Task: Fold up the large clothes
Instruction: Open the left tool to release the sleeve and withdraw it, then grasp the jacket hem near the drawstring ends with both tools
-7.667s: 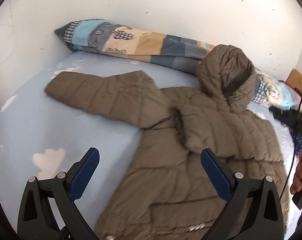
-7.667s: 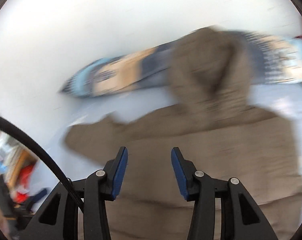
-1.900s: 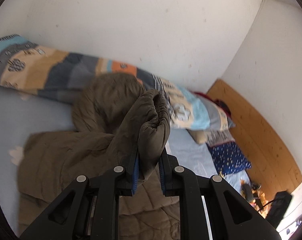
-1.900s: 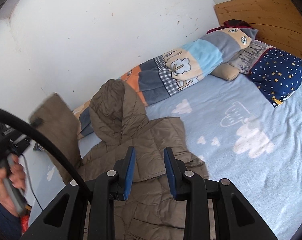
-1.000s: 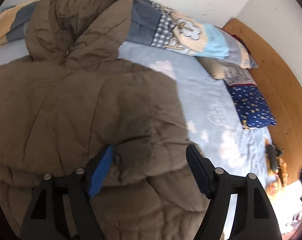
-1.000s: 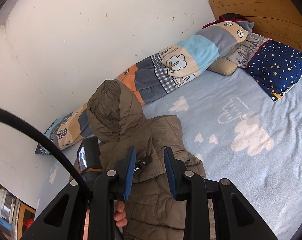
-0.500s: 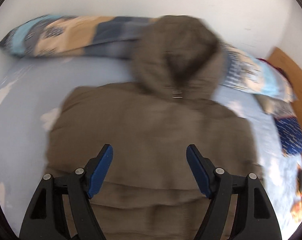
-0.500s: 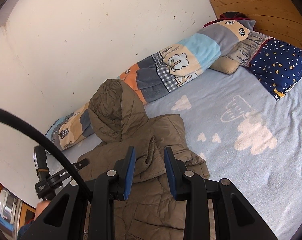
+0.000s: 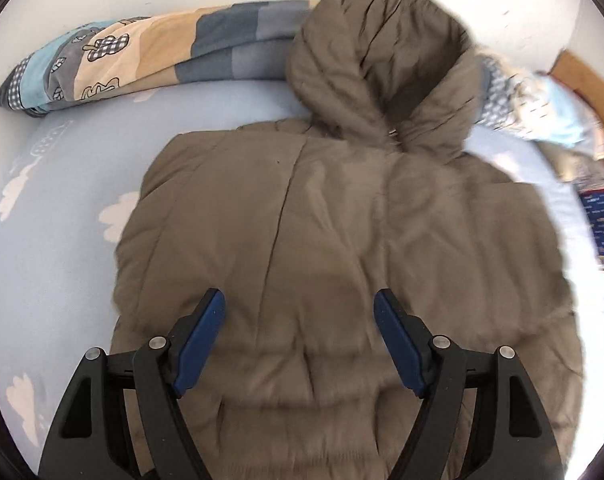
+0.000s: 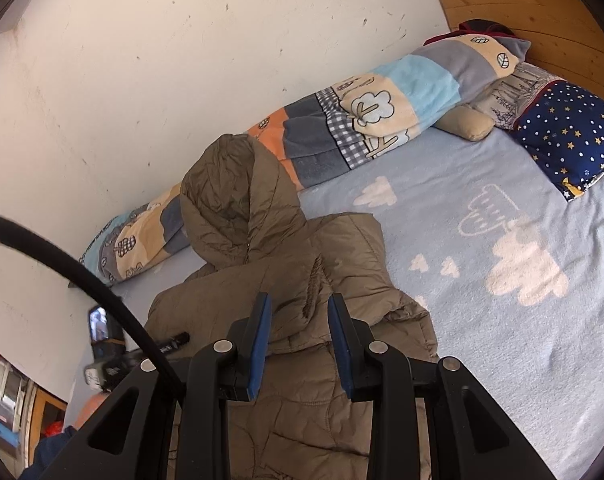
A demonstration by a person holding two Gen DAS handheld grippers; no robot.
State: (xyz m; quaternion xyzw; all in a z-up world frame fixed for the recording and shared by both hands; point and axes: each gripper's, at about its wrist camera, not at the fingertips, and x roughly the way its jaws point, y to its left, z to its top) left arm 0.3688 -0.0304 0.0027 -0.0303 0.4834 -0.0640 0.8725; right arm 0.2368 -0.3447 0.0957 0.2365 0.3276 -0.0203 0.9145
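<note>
Directly under both grippers, brown puffer jacket [image 9: 342,240] is lying flat on blue cloud-print bed sheet [image 10: 502,280], sleeves tucked in, hood [image 9: 378,60] resting ahead against rolled patchwork blanket [image 10: 382,120]. Left gripper [image 9: 299,336] is hovering wide apart, empty. Right gripper [image 10: 297,340] is hovering part-spread, gripping nothing. Risk: slick puffy fill springing folds back open, or pinching only the top layer. No readable writing.
</note>
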